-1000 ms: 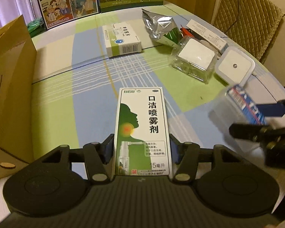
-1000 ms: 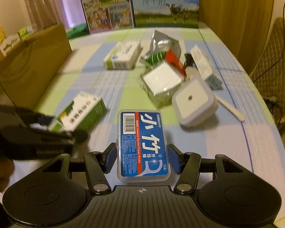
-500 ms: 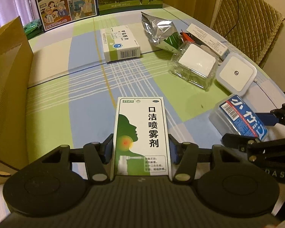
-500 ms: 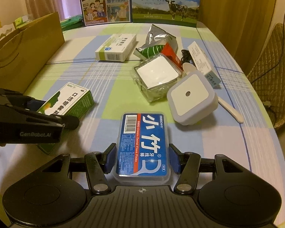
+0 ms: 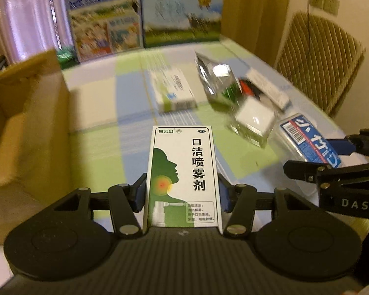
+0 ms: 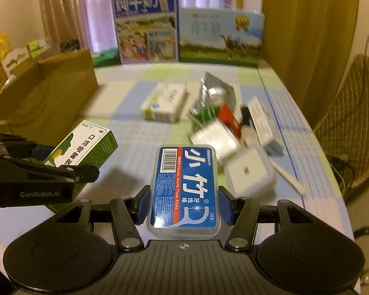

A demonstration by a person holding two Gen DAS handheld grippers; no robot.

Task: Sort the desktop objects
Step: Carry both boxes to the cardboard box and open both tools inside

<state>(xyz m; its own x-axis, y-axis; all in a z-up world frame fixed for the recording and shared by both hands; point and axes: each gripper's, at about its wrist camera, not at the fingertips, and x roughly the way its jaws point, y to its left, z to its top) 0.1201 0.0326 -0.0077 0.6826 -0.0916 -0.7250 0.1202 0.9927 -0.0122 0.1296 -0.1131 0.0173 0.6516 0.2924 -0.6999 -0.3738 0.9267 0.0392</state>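
Note:
My left gripper (image 5: 182, 191) is shut on a white and green mouth spray box (image 5: 183, 174), held lifted above the table. The right wrist view shows that same spray box (image 6: 86, 145) at the left, clamped in the left gripper (image 6: 61, 162). My right gripper (image 6: 184, 196) is shut on a clear dental floss pick case with a blue label (image 6: 185, 186), also off the table. In the left wrist view the floss case (image 5: 310, 142) hangs at the right in the right gripper (image 5: 327, 154).
A brown cardboard box (image 5: 24, 132) stands open at the left. On the checked tablecloth lie a white medicine box (image 6: 164, 102), a silver foil pouch (image 6: 215, 91), a clear square case (image 6: 215, 140), a white square night light (image 6: 249, 172) and a long white box (image 6: 259, 120). Milk cartons (image 6: 184, 39) line the back. A chair (image 5: 319, 61) stands at the right.
Both grippers have risen and tilted up with their boxes, so more of the far wall and curtains shows. The table items now look blurred from the motion.

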